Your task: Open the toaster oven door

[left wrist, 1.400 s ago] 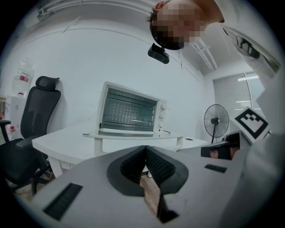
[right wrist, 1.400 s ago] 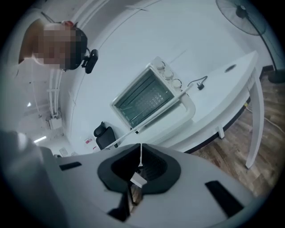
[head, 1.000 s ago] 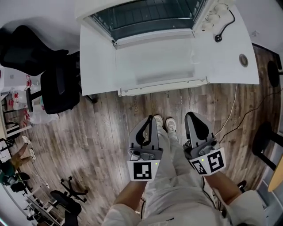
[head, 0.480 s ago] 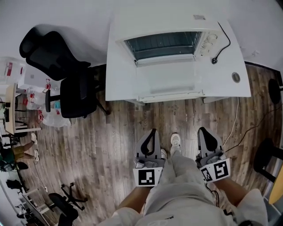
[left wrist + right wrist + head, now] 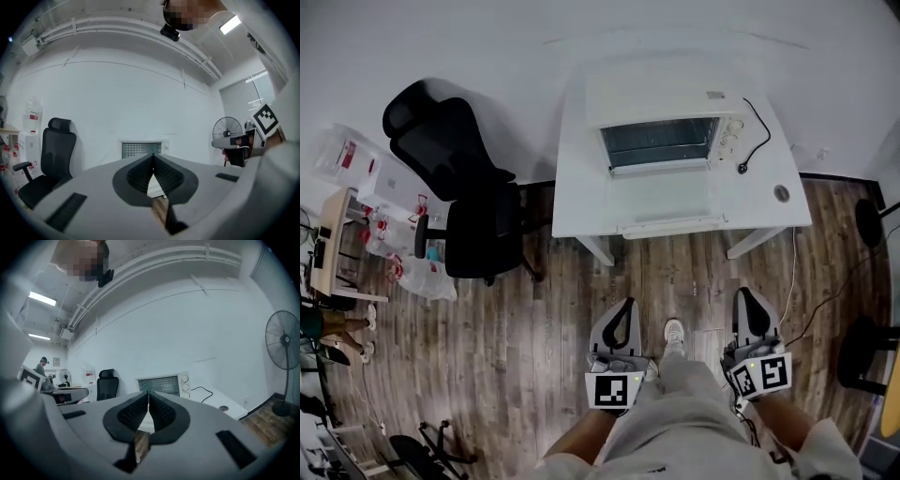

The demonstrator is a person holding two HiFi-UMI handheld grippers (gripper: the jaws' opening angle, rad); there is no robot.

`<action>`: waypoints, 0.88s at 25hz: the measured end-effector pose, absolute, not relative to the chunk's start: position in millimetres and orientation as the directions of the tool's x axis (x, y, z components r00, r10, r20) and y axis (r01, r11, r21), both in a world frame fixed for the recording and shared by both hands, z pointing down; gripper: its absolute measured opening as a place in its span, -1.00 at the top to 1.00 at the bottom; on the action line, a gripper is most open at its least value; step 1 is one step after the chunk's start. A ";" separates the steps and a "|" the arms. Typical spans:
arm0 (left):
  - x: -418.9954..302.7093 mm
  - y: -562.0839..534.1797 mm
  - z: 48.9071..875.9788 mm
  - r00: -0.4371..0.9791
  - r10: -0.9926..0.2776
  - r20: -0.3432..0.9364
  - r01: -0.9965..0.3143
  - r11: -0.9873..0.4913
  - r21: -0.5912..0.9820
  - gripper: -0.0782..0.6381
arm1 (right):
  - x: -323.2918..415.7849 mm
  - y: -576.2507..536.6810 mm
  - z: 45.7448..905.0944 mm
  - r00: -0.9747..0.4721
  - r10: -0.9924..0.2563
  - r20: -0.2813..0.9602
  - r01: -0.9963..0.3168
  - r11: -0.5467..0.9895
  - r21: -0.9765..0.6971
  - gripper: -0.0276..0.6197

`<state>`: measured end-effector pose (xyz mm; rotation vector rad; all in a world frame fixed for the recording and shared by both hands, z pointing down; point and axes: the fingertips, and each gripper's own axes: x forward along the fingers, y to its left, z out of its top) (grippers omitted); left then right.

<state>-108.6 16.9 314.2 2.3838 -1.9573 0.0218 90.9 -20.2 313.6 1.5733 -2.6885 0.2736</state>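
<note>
View from above of a wood floor [image 5: 516, 328] with a white table [image 5: 581, 202] against a white wall. At the far left, plastic bags [image 5: 408, 272] lie heaped on the floor, and just right of them a black chair [image 5: 464, 202] stands beside the table's left edge. Low in the middle, the person holds both grippers out over their own legs, well short of the table. The left gripper [image 5: 622, 309] points at the table with its jaws pressed together at the tips and nothing between them. One white shoe [image 5: 673, 330] shows on the floor between the two grippers. The white oven [image 5: 661, 141] sits against the table's back edge, right of the middle. Its door [image 5: 666, 197] is folded down flat towards the front edge, leaving the dark inside in view. Three pale knobs [image 5: 728, 141] run down the oven's right side. A black cord [image 5: 759, 127] curls over the table beside them, and a round hole [image 5: 781, 193] sits near the front right corner. The right gripper [image 5: 748, 298] also points at the table, jaws closed tip to tip and empty. In the right gripper view, a standing fan [image 5: 283, 340] is at the far right.
</note>
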 end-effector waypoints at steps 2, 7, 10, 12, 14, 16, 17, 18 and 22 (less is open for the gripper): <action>-112.6 35.5 308.7 0.204 -0.978 0.041 -0.978 -0.202 0.045 0.77 | 90.8 0.7 305.7 -0.481 -0.871 0.097 -0.874 0.468 -0.131 0.85; -117.3 70.1 301.8 0.233 -0.972 0.036 -0.972 -0.231 0.049 0.77 | 98.2 41.7 289.0 -0.433 -0.898 0.073 -0.898 0.424 -0.116 0.85; -119.3 89.6 301.3 0.239 -0.970 0.041 -0.970 -0.237 0.046 0.77 | 100.4 64.6 282.3 -0.425 -0.903 0.068 -0.903 0.417 -0.106 0.85; -117.7 99.7 300.4 0.241 -0.970 0.043 -0.970 -0.239 0.045 0.77 | 103.7 76.1 279.7 -0.425 -0.902 0.071 -0.903 0.417 -0.101 0.85; -114.5 106.8 298.6 0.245 -0.969 0.039 -0.969 -0.243 0.038 0.77 | 107.8 84.4 279.7 -0.424 -0.902 0.074 -0.904 0.417 -0.096 0.85; -110.9 113.3 297.5 0.246 -0.969 0.035 -0.969 -0.245 0.041 0.77 | 111.6 91.3 281.0 -0.425 -0.902 0.078 -0.904 0.417 -0.096 0.85; -108.9 116.2 297.2 0.245 -0.969 0.036 -0.969 -0.243 0.048 0.77 | 113.4 94.2 281.4 -0.427 -0.901 0.078 -0.903 0.419 -0.097 0.85; -106.7 118.8 296.7 0.243 -0.969 0.037 -0.969 -0.241 0.052 0.77 | 115.0 96.7 281.2 -0.431 -0.899 0.077 -0.901 0.423 -0.098 0.85; -95.0 123.8 291.7 0.227 -0.974 0.017 -0.974 -0.227 0.023 0.76 | 125.6 102.5 277.2 -0.450 -0.890 0.068 -0.891 0.443 -0.097 0.85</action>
